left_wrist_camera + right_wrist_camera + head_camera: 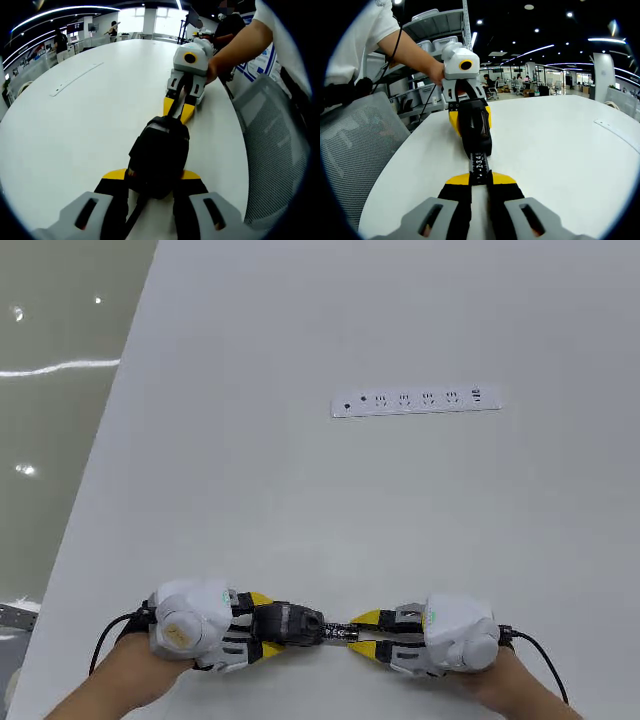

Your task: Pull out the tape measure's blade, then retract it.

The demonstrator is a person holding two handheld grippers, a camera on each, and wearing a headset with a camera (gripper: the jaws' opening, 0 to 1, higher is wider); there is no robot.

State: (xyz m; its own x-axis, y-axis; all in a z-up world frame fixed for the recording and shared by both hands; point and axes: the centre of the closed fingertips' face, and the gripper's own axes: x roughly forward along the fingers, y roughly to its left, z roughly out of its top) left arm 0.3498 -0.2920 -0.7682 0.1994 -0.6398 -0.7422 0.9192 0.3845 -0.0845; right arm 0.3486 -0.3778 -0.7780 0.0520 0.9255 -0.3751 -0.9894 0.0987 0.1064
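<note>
**Out of Sight, Off the Edge**

Blocking most of the blade [478,162] behind the tape measure [159,152] in the left gripper view. Burying the blade's tip between the right gripper's [480,177] jaws. Rendering blade numerals too small to read in the head view. Cropping both forearms [110,690] at its bottom edge.

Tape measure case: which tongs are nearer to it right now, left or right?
Left. The left tongs are clamped around the black tape measure case; the right tongs sit just beyond it, pinching the short pulled-out blade.
</note>
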